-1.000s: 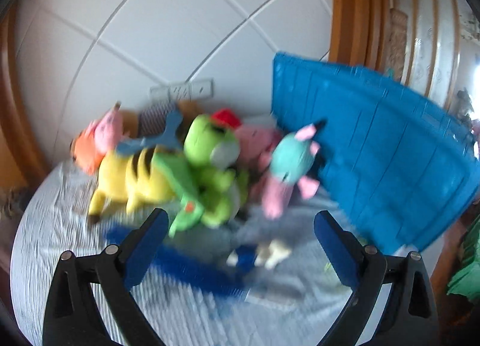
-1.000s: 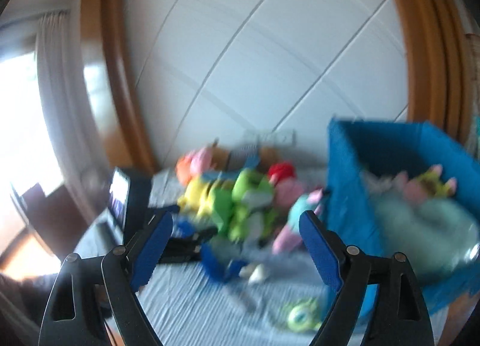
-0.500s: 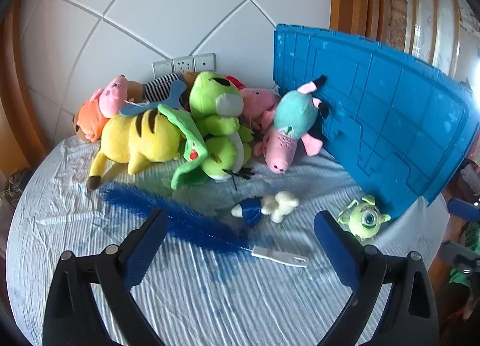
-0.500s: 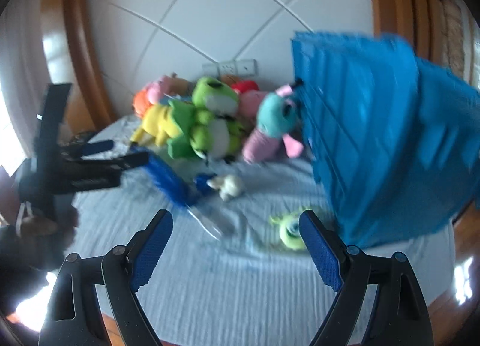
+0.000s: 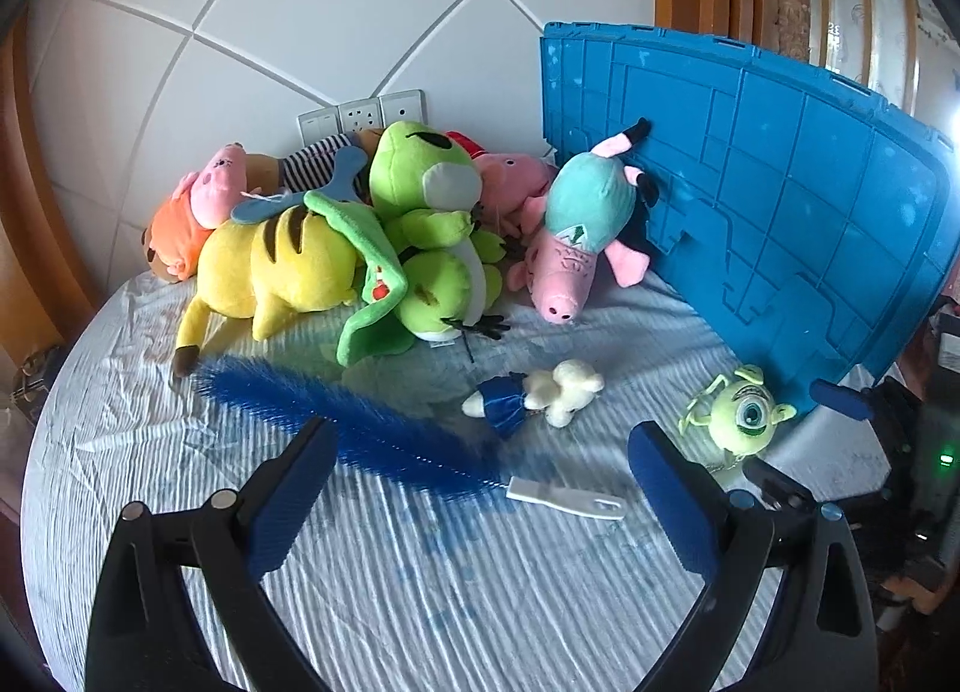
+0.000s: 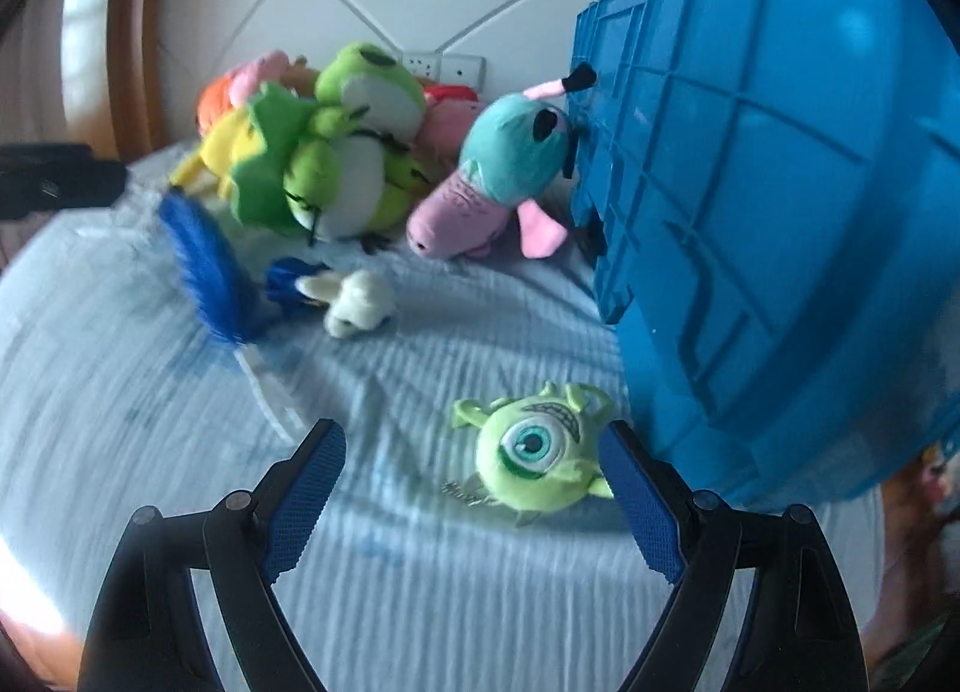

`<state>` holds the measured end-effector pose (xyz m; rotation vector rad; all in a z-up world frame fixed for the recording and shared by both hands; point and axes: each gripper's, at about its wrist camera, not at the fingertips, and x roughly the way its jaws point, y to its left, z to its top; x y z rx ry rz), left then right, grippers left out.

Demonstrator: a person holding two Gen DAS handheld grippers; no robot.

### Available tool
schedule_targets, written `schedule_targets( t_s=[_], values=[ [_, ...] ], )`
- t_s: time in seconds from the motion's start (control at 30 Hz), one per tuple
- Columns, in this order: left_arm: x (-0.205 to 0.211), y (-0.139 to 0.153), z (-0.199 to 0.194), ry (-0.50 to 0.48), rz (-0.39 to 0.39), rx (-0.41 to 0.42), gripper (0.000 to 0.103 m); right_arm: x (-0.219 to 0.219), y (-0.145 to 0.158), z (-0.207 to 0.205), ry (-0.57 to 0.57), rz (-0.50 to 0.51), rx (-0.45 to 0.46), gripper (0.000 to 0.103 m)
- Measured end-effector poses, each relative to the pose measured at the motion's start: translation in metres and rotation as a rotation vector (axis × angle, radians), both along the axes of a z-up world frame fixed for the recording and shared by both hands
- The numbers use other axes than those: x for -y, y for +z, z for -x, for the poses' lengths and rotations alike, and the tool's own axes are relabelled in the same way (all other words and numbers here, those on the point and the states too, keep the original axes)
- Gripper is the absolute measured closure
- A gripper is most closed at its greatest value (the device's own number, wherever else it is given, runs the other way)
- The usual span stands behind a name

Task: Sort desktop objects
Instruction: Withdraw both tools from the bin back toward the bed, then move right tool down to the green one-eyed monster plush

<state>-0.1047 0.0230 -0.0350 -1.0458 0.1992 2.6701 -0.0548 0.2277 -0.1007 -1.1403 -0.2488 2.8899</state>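
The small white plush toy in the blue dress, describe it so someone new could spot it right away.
Start at the tall blue plastic crate on the striped cloth. In front of the plush pile lies a blue bristle brush; the small white plush toy in a blue dress lies just beyond its white handle. It is the only white toy there, far smaller than the pile's animals.

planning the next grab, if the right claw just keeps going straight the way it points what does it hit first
Most likely the green one-eyed plush: it lies just ahead of the open right claw, nearer its right finger. Past it stands the blue crate. Depth is uncertain.
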Motion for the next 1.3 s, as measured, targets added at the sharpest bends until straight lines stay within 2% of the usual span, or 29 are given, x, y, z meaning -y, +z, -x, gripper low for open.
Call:
schedule_targets(
  t_s=[0.07,0.13,0.23,0.37,0.63,0.97,1.07,1.3],
  values=[
    [0.002,-0.002,0.002,0.006,0.002,0.003,0.004,0.003,-0.009,0.008,-0.009,-0.05,0.004,0.013],
    [0.005,-0.003,0.003,0.011,0.003,0.007,0.004,0.012,-0.015,0.01,-0.001,-0.097,-0.007,0.002],
    [0.009,-0.005,0.006,0.02,0.006,0.012,0.004,0.024,-0.023,0.013,0.014,-0.136,0.009,0.002],
    [0.013,-0.006,0.009,0.018,0.016,0.011,0.004,0.034,-0.022,0.015,0.047,-0.122,-0.015,0.002],
    [0.015,-0.007,0.018,-0.015,0.042,0.011,0.004,0.009,-0.033,0.051,-0.131,0.005,0.036,0.002],
    [0.017,-0.008,0.03,-0.042,0.037,0.001,0.004,-0.018,-0.049,0.062,-0.336,0.009,0.07,0.002],
    [0.016,-0.01,0.034,-0.049,0.034,0.003,0.004,-0.028,-0.052,0.065,-0.373,0.023,0.072,0.002],
    [0.007,-0.025,0.052,-0.072,0.047,0.028,0.004,-0.036,-0.077,0.078,-0.395,-0.001,0.176,0.001]
  ],
)
